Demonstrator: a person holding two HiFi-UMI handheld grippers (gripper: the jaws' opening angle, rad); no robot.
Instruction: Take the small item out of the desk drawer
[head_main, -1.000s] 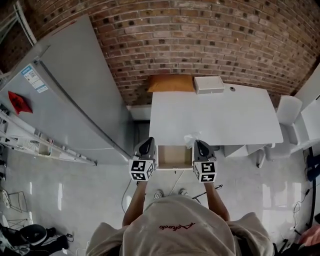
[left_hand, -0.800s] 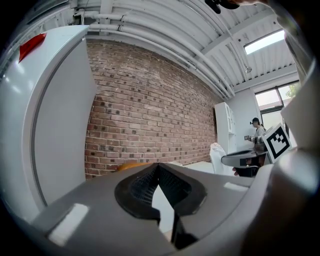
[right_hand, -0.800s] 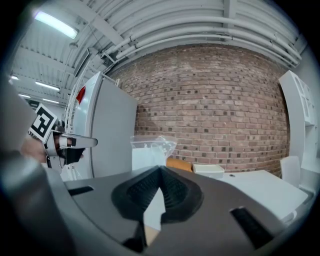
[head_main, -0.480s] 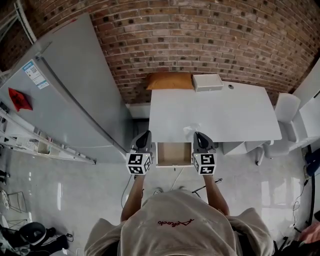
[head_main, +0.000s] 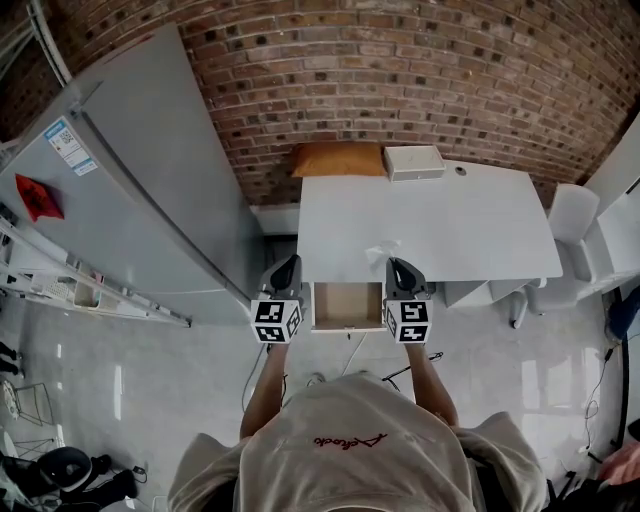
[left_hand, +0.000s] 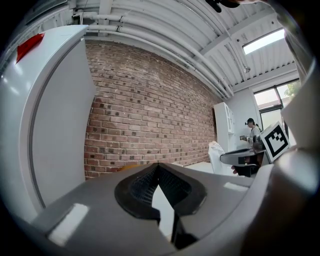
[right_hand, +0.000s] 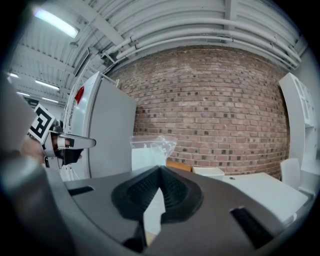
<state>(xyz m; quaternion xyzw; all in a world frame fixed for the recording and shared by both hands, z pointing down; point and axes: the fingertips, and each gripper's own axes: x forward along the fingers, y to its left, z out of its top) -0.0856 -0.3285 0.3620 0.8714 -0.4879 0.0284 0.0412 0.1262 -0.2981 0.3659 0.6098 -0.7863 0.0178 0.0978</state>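
The white desk (head_main: 450, 225) has its drawer (head_main: 348, 307) pulled open at the front; the brown inside shows nothing in it. A small clear plastic bag (head_main: 383, 254) lies on the desktop just behind the drawer, and shows as a crinkled bag (right_hand: 150, 145) in the right gripper view. My left gripper (head_main: 289, 268) is held at the drawer's left side, shut and empty (left_hand: 159, 167). My right gripper (head_main: 396, 267) is at the drawer's right side, close to the bag, also shut with nothing in it (right_hand: 161, 170).
A tall grey refrigerator (head_main: 130, 170) stands left of the desk against the brick wall. An orange-brown pad (head_main: 340, 160) and a white box (head_main: 415, 162) lie at the desk's back edge. A white chair (head_main: 577, 220) stands at the right. Cables lie on the floor below the drawer.
Both grippers have shifted slightly up the frame beside the drawer, the left one drifting a little further left. The drawer and bag have not moved.
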